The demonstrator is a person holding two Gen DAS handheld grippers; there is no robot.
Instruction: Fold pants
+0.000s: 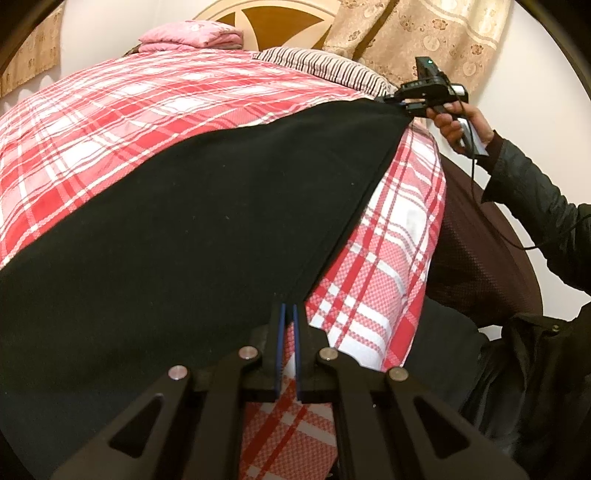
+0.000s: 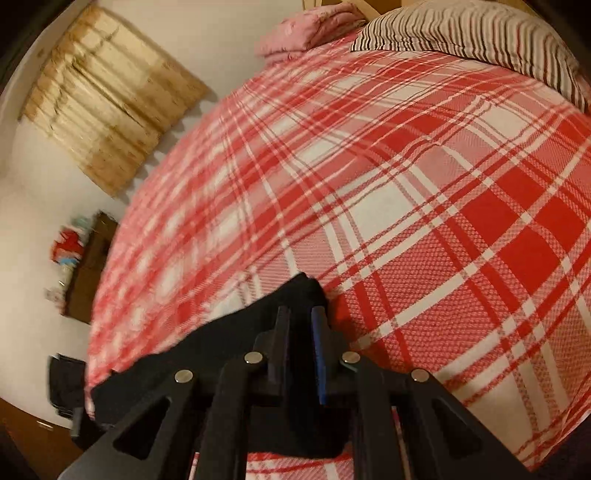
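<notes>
The black pants stretch across the red plaid bedspread, one corner pinched by the left gripper, the far corner pinched by the right gripper, near a striped pillow.

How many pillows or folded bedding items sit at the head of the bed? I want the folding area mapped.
2. A striped pillow lies at the head on the right; a folded pink blanket sits left of it. More may be hidden behind them.

Black pants are spread flat across the red plaid bed, one straight edge drawn taut from 6 toward 1 o'clock.
</notes>
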